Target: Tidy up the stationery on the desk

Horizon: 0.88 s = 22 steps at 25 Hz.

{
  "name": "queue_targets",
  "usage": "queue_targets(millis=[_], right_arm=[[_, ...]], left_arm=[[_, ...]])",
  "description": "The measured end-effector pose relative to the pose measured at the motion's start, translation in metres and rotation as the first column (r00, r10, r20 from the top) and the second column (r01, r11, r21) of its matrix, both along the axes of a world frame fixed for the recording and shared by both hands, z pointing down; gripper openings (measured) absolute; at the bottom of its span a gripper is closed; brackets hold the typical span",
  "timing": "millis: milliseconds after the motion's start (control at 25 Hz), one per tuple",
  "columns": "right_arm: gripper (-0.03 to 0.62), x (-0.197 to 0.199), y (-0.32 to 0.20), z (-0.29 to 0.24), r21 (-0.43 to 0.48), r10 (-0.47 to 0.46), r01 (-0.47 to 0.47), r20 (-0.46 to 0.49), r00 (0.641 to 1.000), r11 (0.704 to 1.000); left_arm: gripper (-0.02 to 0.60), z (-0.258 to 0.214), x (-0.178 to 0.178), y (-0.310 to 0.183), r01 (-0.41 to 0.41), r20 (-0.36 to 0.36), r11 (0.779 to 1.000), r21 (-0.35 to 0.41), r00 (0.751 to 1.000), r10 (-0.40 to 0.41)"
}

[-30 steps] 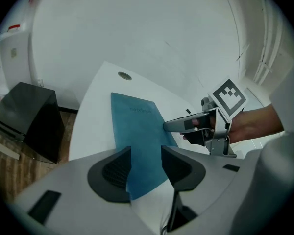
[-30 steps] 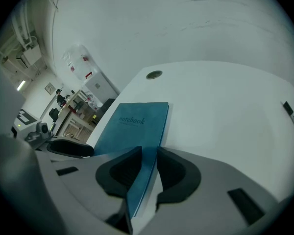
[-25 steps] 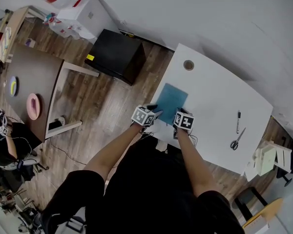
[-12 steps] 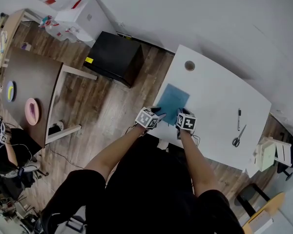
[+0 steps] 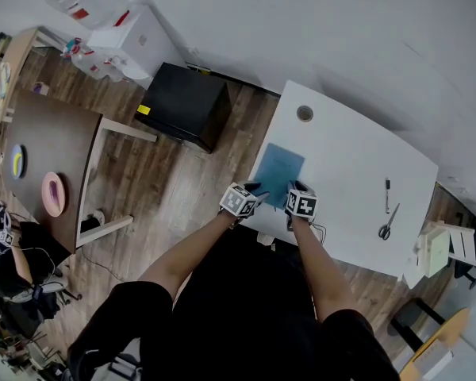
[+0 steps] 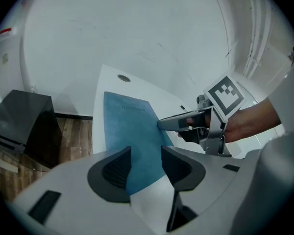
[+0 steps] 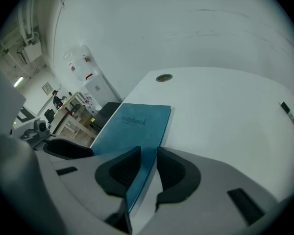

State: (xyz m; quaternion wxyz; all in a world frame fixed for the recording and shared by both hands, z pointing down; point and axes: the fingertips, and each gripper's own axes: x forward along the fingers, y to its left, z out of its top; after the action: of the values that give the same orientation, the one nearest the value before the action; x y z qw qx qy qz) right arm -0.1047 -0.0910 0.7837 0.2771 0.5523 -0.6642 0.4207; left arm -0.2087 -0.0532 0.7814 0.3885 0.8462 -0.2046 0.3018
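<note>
A blue notebook (image 5: pixel 278 171) lies flat near the left front of the white desk (image 5: pixel 349 161). My left gripper (image 5: pixel 250 193) is at its near left corner. In the left gripper view the jaws (image 6: pixel 146 164) stand open astride the notebook (image 6: pixel 132 126). My right gripper (image 5: pixel 295 198) is at the near right corner. Its jaws (image 7: pixel 148 166) have just been opening, and the notebook's right edge (image 7: pixel 137 126) runs between them without being pinched. A black pen (image 5: pixel 387 194) and scissors (image 5: pixel 386 224) lie far right on the desk.
A round cable hole (image 5: pixel 305 113) sits at the desk's far left corner. A black box (image 5: pixel 186 101) stands on the wooden floor left of the desk, with a brown table (image 5: pixel 47 141) further left. White boxes (image 5: pixel 438 252) sit off the desk's right end.
Both grippers stay at the notebook's near edge and the notebook has not visibly shifted. Only the head view has drifted a little.
</note>
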Motion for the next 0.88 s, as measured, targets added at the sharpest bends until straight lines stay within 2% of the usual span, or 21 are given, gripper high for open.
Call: queue_targets(millis=[200, 360, 440, 480, 560, 600, 720, 880], right_arm=[[0.103, 0.016, 0.017, -0.011, 0.050, 0.133, -0.136, 0.059, 0.989, 0.989], [0.103, 0.067, 0.038, -0.029, 0.098, 0.228, -0.234, 0.064, 0.972, 0.967], [0.103, 0.102, 0.054, -0.037, 0.122, 0.251, -0.254, 0.035, 0.967, 0.960], [0.103, 0.122, 0.063, -0.040, 0.132, 0.263, -0.264, 0.021, 0.965, 0.956], [0.103, 0.167, 0.076, -0.046, 0.155, 0.288, -0.283, -0.010, 0.958, 0.947], [0.103, 0.193, 0.080, -0.049, 0.170, 0.297, -0.288, -0.032, 0.954, 0.942], [0.103, 0.274, 0.090, -0.055, 0.198, 0.320, -0.295, -0.104, 0.942, 0.935], [0.103, 0.349, 0.098, -0.056, 0.185, 0.257, -0.225, -0.170, 0.951, 0.956]], left_arm=[[0.187, -0.008, -0.004, 0.008, 0.005, -0.034, 1.000, -0.018, 0.999, -0.006], [0.187, -0.020, 0.008, 0.012, -0.040, -0.051, 0.998, 0.050, 0.998, 0.043], [0.185, -0.024, 0.020, 0.020, -0.054, -0.057, 0.997, 0.063, 0.997, 0.058], [0.163, -0.025, 0.026, 0.023, -0.040, -0.066, 0.998, 0.058, 0.997, 0.044], [0.053, -0.031, 0.041, 0.023, 0.027, -0.095, 0.998, 0.058, 0.995, -0.021], [0.033, -0.036, 0.049, 0.021, 0.059, -0.108, 0.995, 0.077, 0.993, -0.050], [0.014, -0.052, 0.086, 0.025, 0.079, -0.109, 0.984, 0.162, 0.992, -0.062], [0.014, -0.062, 0.153, 0.037, 0.051, -0.109, 0.985, 0.167, 0.994, -0.033]])
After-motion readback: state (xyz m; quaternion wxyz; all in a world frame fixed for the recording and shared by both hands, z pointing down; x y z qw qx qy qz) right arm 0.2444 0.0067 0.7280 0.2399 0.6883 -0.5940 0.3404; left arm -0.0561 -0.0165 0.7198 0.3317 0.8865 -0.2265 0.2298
